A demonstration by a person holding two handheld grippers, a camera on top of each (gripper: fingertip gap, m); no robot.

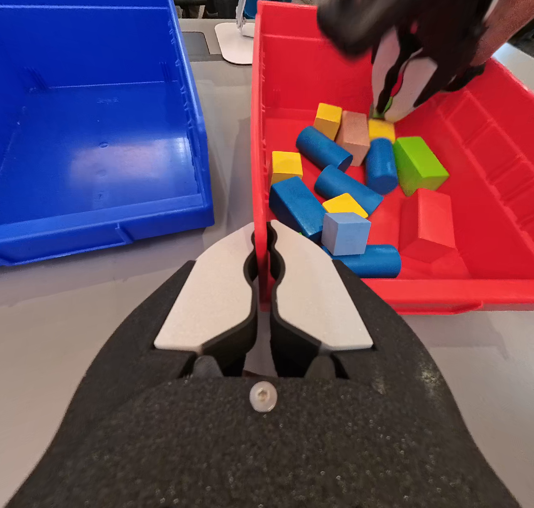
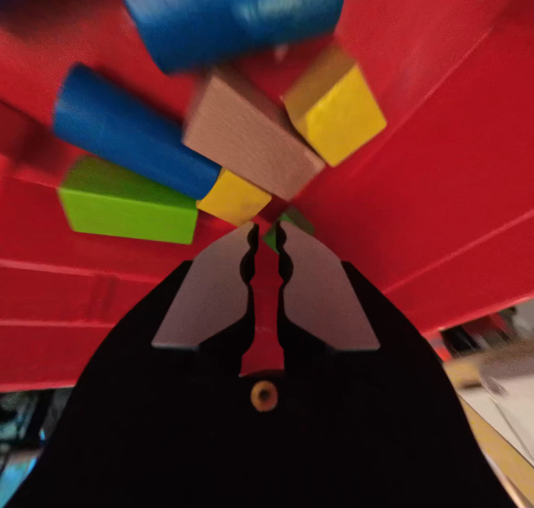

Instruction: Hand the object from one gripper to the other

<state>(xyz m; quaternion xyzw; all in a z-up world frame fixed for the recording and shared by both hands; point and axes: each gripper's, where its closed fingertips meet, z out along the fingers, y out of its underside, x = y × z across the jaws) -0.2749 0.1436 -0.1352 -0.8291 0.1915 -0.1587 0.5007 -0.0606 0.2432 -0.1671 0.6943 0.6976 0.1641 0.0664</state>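
Right gripper (image 2: 265, 228) jaws narrowly parted, empty

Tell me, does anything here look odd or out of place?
Mostly no: the blocks lie jumbled in the red bin and the blue bin holds nothing. One oddity: the left gripper straddles the red bin's side wall, one finger inside, one outside.

Left gripper (image 1: 261, 228) low over the table (image 1: 72, 335), jaws narrowly parted at the red bin's (image 1: 433, 297) near-left corner. Blue bin (image 1: 101, 219) just left. Right gripper (image 1: 385, 112) reaching into the red bin's far end above blocks (image 1: 344, 182), touching a small green piece (image 1: 385, 108).
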